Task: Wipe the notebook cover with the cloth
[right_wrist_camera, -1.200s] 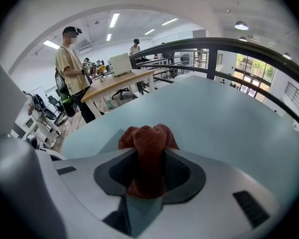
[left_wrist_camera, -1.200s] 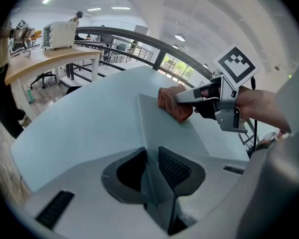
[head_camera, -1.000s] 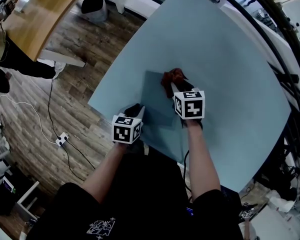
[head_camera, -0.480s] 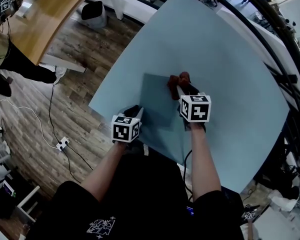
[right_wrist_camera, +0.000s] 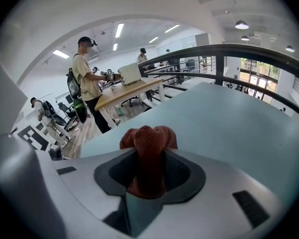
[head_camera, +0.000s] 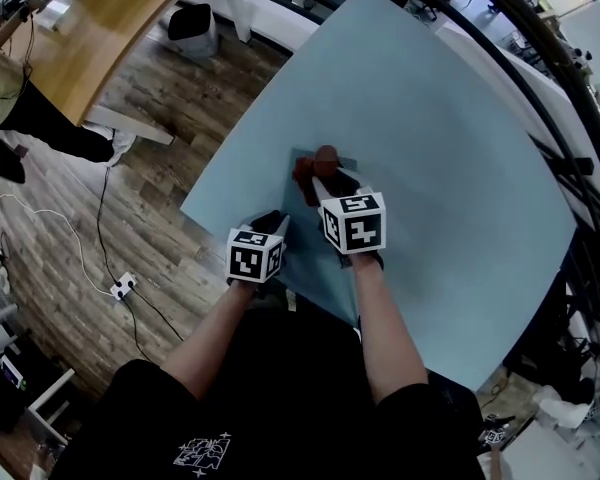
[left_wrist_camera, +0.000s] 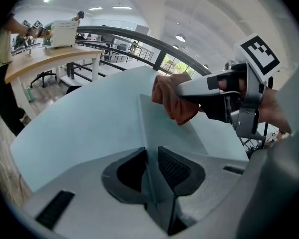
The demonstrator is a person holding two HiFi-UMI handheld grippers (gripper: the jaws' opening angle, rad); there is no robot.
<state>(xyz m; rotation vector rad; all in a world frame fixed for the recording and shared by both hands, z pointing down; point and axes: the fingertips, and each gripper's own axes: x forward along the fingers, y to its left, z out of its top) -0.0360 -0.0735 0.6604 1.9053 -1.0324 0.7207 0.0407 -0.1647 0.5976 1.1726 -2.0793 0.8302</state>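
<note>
Notebook with a plain slate-blue cover (head_camera: 302, 230) lies flat on the pale blue tabletop (head_camera: 450, 118) near its left edge, long axis running away from the person, its near edge clamped by the left gripper (left_wrist_camera: 149, 168), while the right gripper (right_wrist_camera: 148, 176) pinches a rust-brown terry cloth (right_wrist_camera: 148, 148) at its far edge.

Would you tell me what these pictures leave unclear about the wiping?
- Head view: the right gripper covers where the rust-red cloth meets the blue-grey notebook.
- Right gripper view: the cloth and the gripper's body hide the cover beneath.
- Head view: the left gripper covers its own jaws from above.
</note>
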